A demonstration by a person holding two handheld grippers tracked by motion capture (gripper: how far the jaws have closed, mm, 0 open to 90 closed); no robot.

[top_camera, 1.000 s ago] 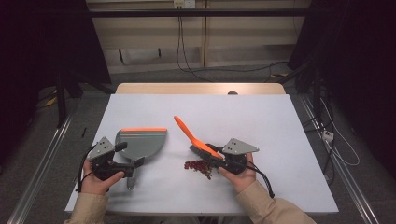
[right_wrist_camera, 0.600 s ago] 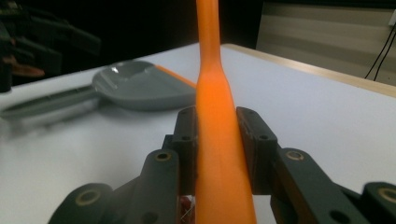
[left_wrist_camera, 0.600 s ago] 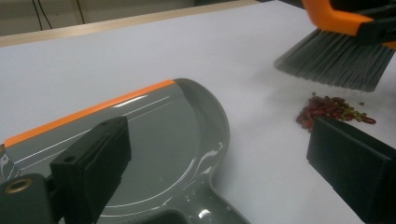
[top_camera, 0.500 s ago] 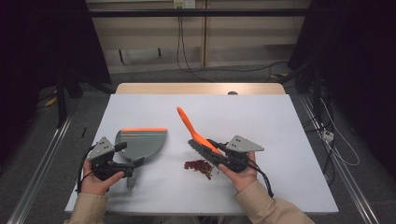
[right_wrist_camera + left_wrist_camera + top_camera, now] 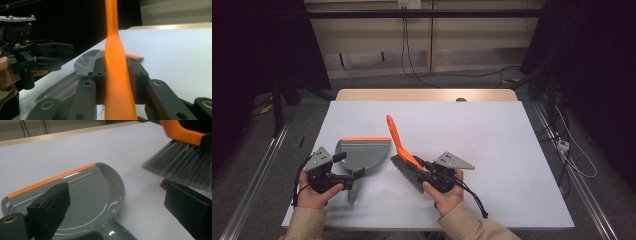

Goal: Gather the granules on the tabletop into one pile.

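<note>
An orange-handled brush (image 5: 402,155) is gripped by the right claw (image 5: 424,172); in the right gripper view the orange handle (image 5: 115,75) is seen clamped between the two black jaws, which are pressed against it from both sides. The brush is held tilted, with its grey bristles (image 5: 180,167) lowered toward the white worktop (image 5: 492,135) just beside the grey dustpan (image 5: 362,152), on the side away from the left claw. The handle is angled up and away from the dustpan's orange lip (image 5: 50,180).

The dustpan is laid flat on the worktop, its orange lip turned to the far edge and its grey handle pointed back toward the person. The left claw (image 5: 349,175) is placed at the dustpan's handle end; in the left gripper view its jaws are seen standing wide apart above the pan's rear, with nothing pressed between them.

A small cluster of dark red crumbs (image 5: 165,184) is seen on the worktop beneath the bristles, close beside the dustpan's rounded wall.
</note>
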